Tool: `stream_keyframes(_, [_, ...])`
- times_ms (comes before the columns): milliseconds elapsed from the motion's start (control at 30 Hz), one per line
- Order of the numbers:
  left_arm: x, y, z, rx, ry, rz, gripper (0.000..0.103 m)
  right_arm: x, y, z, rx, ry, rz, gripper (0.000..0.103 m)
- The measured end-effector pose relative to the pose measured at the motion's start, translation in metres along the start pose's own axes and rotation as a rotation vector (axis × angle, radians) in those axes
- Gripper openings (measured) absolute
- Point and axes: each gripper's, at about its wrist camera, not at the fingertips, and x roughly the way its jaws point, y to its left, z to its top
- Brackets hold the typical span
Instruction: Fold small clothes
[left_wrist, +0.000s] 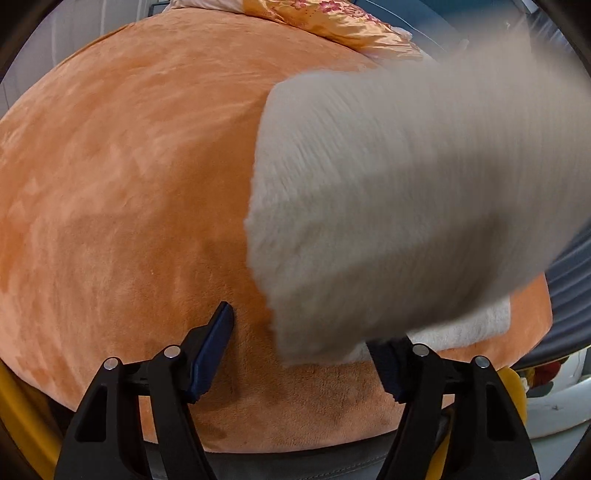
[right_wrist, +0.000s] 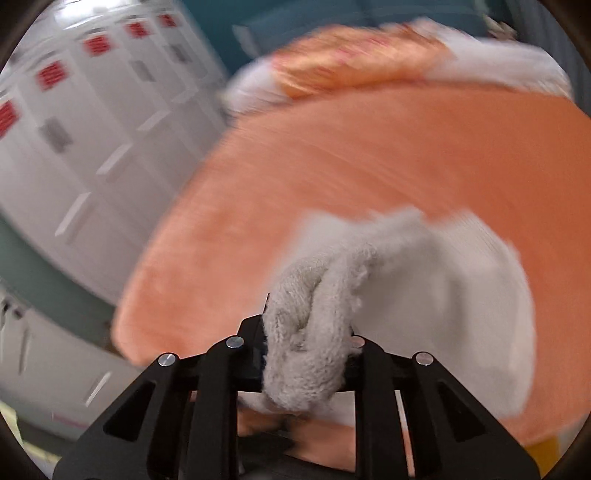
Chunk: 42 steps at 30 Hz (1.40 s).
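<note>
A grey-white fluffy cloth (left_wrist: 388, 203) hangs blurred over the right half of the left wrist view, above an orange plush blanket (left_wrist: 129, 184). My left gripper (left_wrist: 299, 350) stands open low over the blanket. Its left pad (left_wrist: 212, 350) is bare, and the cloth's lower edge covers the tip of its right pad (left_wrist: 386, 363). In the right wrist view my right gripper (right_wrist: 308, 328) is shut on a bunched fold of the same cloth (right_wrist: 424, 295). The rest of it trails away over the orange blanket (right_wrist: 332, 166).
An orange floral pillow (left_wrist: 332, 22) lies at the blanket's far edge. White cabinets with red labels (right_wrist: 92, 110) stand to the left in the right wrist view. A dark ribbed surface (left_wrist: 569, 288) borders the blanket on the right.
</note>
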Motion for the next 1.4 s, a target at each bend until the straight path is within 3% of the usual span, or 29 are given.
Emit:
stream_keyframes(100, [-0.001,0.005,-0.001,-0.025,-0.003,-0.004,0.057,0.004,0.044,0.021,-0.097,-0.026,0.034,0.017])
stream_keyframes(200, [-0.005,0.013,0.004,-0.073,-0.001,-0.059,0.038,-0.005,0.051,0.027,-0.109,-0.065,0.029,0.016])
stream_keyframes(300, [-0.007,0.015,0.008,-0.093,0.008,-0.093,0.027,-0.04,0.006,0.016,-0.008,-0.144,0.023,0.015])
stream_keyframes(367, [-0.004,0.012,0.008,-0.083,0.027,-0.096,0.02,-0.054,-0.034,0.0,0.067,-0.155,-0.027,0.015])
stream_keyframes(500, [0.006,0.012,0.002,-0.088,0.05,-0.089,0.018,-0.042,-0.166,-0.082,0.377,-0.046,-0.194,0.015])
stream_keyframes(600, [0.008,0.003,0.002,-0.051,0.054,-0.06,0.018,-0.018,-0.21,-0.135,0.478,0.033,-0.222,0.015])
stream_keyframes(667, [0.006,-0.005,0.0,-0.021,0.057,-0.034,0.018,-0.01,-0.217,-0.154,0.482,0.003,-0.196,0.016])
stream_keyframes(867, [-0.025,-0.021,-0.004,0.079,0.037,-0.019,0.017,-0.017,-0.217,-0.148,0.462,-0.02,-0.172,0.019])
stream_keyframes(1000, [-0.058,-0.028,0.004,0.123,-0.04,-0.026,0.018,-0.041,-0.217,-0.145,0.488,-0.058,-0.139,0.034])
stream_keyframes(1100, [-0.068,-0.04,0.017,0.128,-0.085,-0.034,0.028,-0.062,-0.212,-0.129,0.47,-0.123,-0.175,0.039])
stream_keyframes(1167, [-0.062,-0.051,0.029,0.137,-0.097,-0.034,0.028,-0.066,-0.212,-0.115,0.465,-0.145,-0.157,0.039])
stream_keyframes(1267, [-0.046,-0.068,0.039,0.165,-0.093,-0.002,0.028,-0.048,-0.215,-0.085,0.441,-0.119,-0.135,0.041])
stream_keyframes(1400, [-0.026,-0.077,0.039,0.174,-0.076,0.049,0.03,0.0,-0.228,-0.067,0.435,-0.023,-0.148,0.052])
